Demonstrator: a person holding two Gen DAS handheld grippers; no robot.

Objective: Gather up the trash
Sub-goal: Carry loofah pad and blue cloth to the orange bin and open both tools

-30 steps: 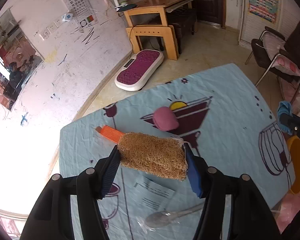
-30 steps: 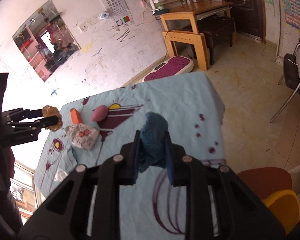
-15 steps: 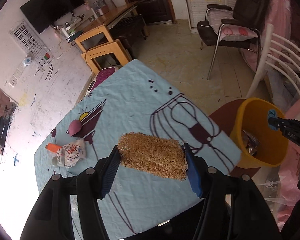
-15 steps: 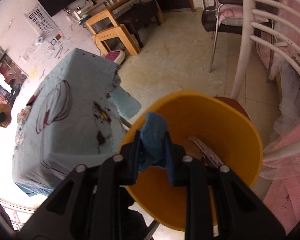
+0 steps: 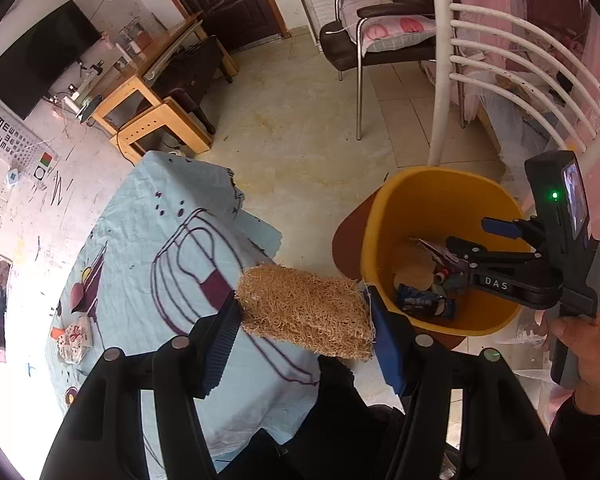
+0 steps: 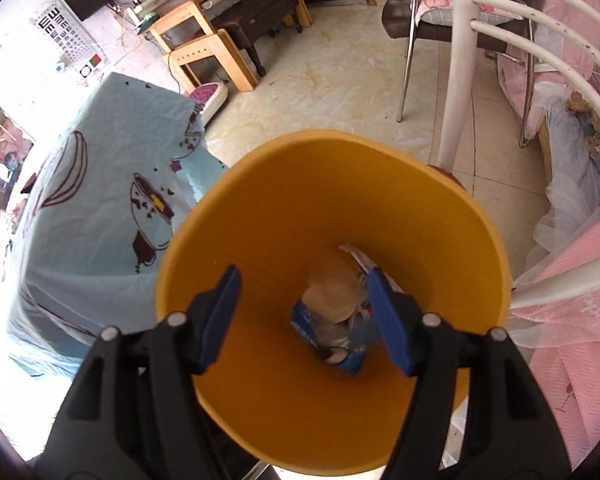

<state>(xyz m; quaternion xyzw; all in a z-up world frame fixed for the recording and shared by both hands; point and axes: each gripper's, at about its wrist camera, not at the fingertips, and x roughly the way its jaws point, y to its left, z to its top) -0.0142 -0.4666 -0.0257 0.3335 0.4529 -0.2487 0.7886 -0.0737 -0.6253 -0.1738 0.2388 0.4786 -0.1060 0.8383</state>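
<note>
My left gripper (image 5: 304,316) is shut on a tan loofah sponge (image 5: 306,314) and holds it in the air over the table's edge, just left of the yellow trash bin (image 5: 384,216). My right gripper (image 6: 304,316) is open and empty, held above the bin's mouth (image 6: 260,216); it also shows in the left wrist view (image 5: 466,234). Inside the bin lie a blue wrapper (image 6: 328,340), a round tan piece (image 6: 332,298) and a blue cloth (image 6: 362,330), partly hidden by a finger.
The table under a light blue printed cloth (image 5: 140,240) stands left of the bin, with a small white printed packet (image 5: 74,338) and an orange item (image 5: 56,333) at its far end. A white chair back (image 6: 480,60) rises behind the bin. Pink fabric (image 6: 572,300) hangs right.
My right gripper has opened and let the blue cloth drop into the bin. My left gripper has carried the loofah sponge closer to the bin.
</note>
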